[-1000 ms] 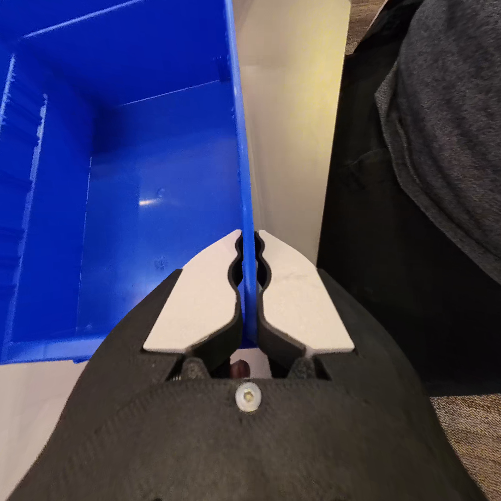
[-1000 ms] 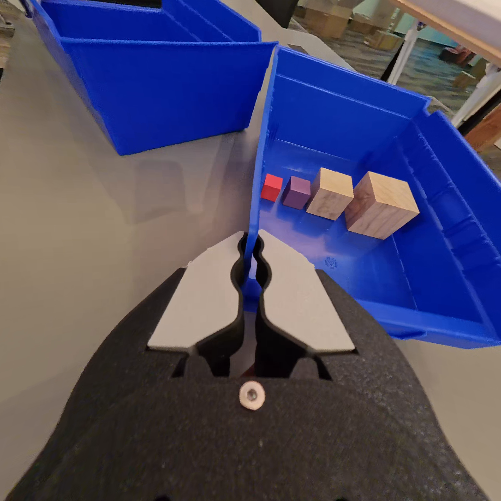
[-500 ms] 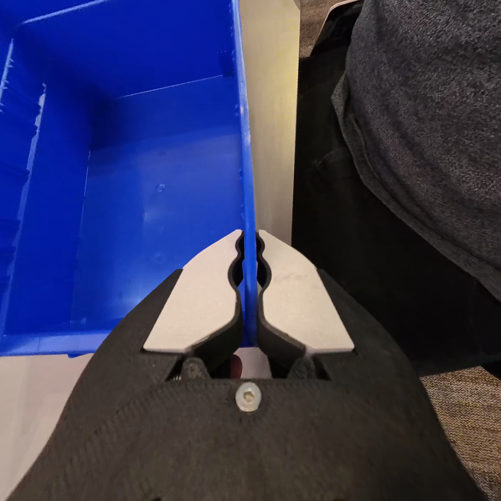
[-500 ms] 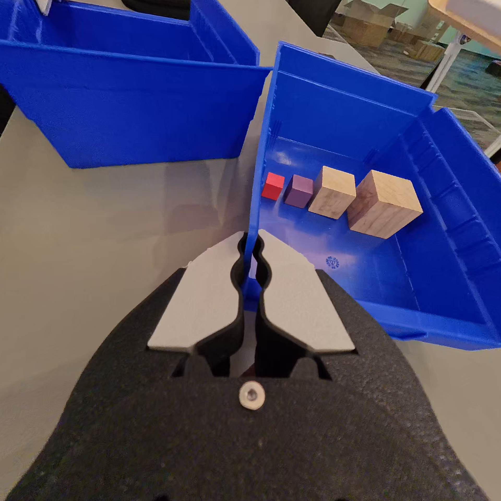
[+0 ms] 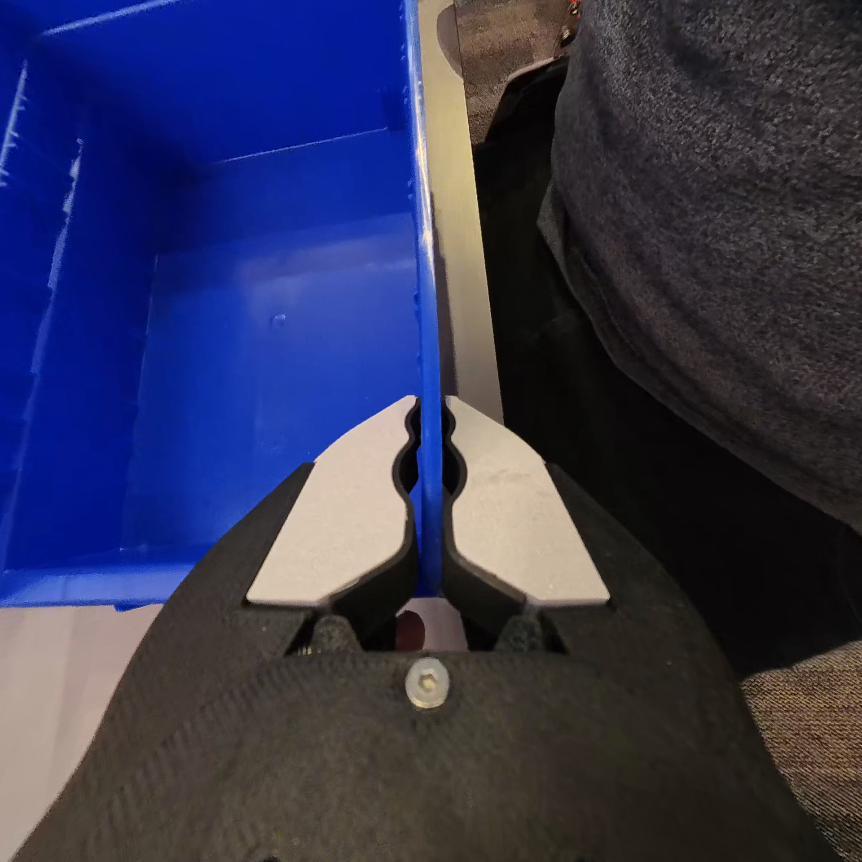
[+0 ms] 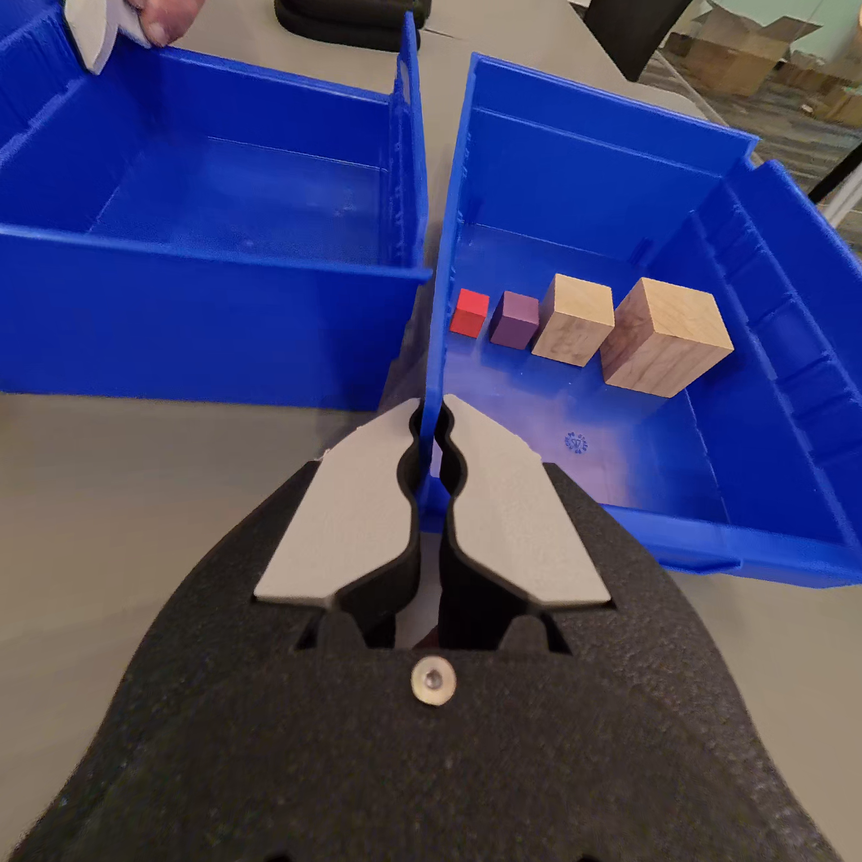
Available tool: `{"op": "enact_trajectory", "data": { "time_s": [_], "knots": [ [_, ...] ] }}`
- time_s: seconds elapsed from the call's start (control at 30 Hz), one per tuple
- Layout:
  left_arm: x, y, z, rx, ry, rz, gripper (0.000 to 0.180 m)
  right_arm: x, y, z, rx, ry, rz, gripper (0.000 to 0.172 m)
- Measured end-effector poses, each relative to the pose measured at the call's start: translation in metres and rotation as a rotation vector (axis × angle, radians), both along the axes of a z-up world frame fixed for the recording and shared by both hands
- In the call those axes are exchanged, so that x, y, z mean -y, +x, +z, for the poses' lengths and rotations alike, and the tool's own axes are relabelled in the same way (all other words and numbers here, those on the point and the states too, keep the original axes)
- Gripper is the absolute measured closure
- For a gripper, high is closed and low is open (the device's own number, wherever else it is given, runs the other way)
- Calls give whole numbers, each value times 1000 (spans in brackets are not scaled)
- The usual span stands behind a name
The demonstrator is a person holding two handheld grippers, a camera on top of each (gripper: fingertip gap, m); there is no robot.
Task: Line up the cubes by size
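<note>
Four cubes stand in one row on the floor of the right-hand blue bin [image 6: 606, 154]: a small red cube [image 6: 470, 311] nearest the left wall, then a purple cube [image 6: 515, 319], a pale wooden cube [image 6: 574, 318] and the largest wooden cube [image 6: 664, 343]. They step up in size from left to right, close together, so the lining-up looks finished; what seems left is only handling the bins.

The right tool [image 6: 431, 406] is closed on the thin left wall of that bin, its pads pinching the blue plastic. The left tool [image 5: 431, 403] is likewise closed on the right wall of a second blue bin [image 5: 210, 350], which shows no cubes inside. In the right wrist view this second bin sits just beside the first, with the left tool and part of a hand at its far corner.

Both bins rest on a plain grey worktop [image 6: 140, 490]. Beyond it lie patterned carpet, cardboard boxes [image 6: 741, 56] and a table leg. A person in dark clothing stands close by the worktop's edge.
</note>
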State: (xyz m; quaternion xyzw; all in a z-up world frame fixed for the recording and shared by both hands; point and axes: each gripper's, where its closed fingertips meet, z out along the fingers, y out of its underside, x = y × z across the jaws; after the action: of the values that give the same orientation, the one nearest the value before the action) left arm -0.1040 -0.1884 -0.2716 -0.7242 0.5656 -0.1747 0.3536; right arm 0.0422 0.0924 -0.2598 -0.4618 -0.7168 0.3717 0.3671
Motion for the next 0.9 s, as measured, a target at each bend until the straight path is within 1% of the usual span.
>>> {"op": "enact_trajectory", "data": {
  "time_s": [0.17,0.2,0.23,0.3,0.4,0.47,0.5,0.63,0.7,0.77,0.83,0.9],
  "knots": [
    [-9,8,0,3,3,-10,175,0,-18,-1,17,34,36,169],
    [-10,10,0,3,4,-11,175,-1,-19,-1,26,41,28,166],
    [-11,11,0,2,4,-12,175,-3,-20,-1,37,48,9,159],
    [-13,13,0,3,7,-15,175,-10,-16,-1,70,70,-51,148],
    [-15,17,0,2,10,-22,174,-24,1,8,135,65,-227,131],
    [-16,20,0,2,12,-29,174,-29,17,18,153,34,-359,126],
    [-17,21,0,3,13,-34,174,-29,26,24,159,17,-417,126],
    [-22,32,0,3,15,-52,174,-12,56,52,108,-92,-537,126],
    [-24,39,0,5,17,-62,174,5,62,62,85,-164,-557,126],
    [-26,46,0,5,16,-69,174,25,62,59,116,-212,-553,126],
    [-28,54,0,5,15,-73,174,38,61,46,198,-187,-555,120],
    [-30,60,0,5,13,-71,174,40,63,35,261,-142,-585,116]
  ]
}}
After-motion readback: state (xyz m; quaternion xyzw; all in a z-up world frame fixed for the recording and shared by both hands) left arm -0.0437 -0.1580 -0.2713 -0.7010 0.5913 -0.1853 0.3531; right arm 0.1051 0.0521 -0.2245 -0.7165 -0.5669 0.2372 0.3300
